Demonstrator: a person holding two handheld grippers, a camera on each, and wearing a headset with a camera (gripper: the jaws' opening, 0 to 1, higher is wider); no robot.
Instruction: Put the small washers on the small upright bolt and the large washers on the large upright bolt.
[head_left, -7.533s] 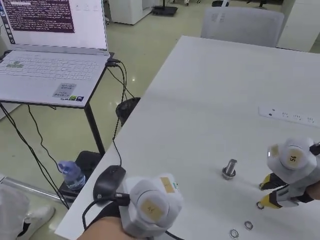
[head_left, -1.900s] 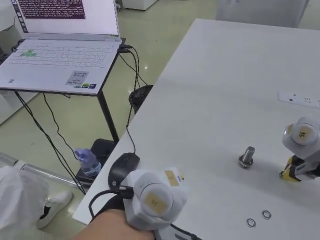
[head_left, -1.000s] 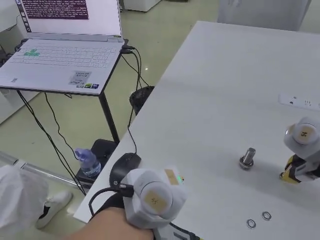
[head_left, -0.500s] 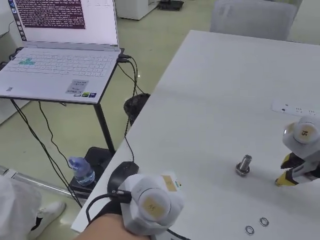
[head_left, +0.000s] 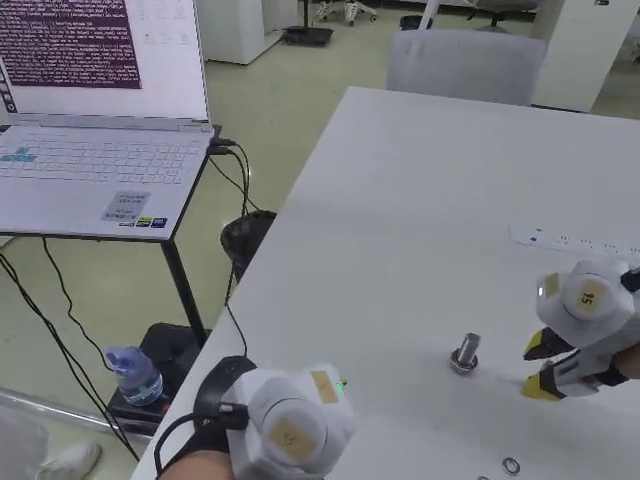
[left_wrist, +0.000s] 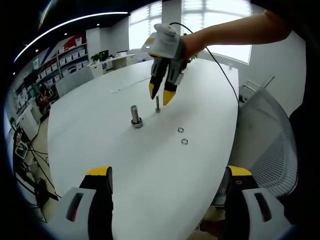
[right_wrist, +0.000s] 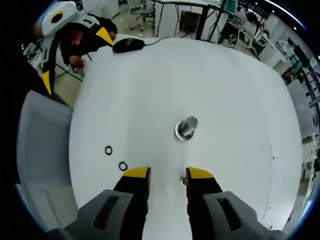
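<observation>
The right gripper (right_wrist: 168, 174) is held just above the small bolt (left_wrist: 157, 104), jaws narrowly parted (nothing seen between them). The left gripper (left_wrist: 167, 172) is spread wide. Two washers (right_wrist: 108, 150) are seen lying toward the tabletop's near edge, near the large bolt (right_wrist: 186, 127).

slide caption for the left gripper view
Right gripper hovers at the small bolt, beside the large bolt, two washers nearby

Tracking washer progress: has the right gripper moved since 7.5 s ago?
Yes. The right gripper moved away from the person: then nearer than the large bolt, now about level with it, on its right.
</observation>
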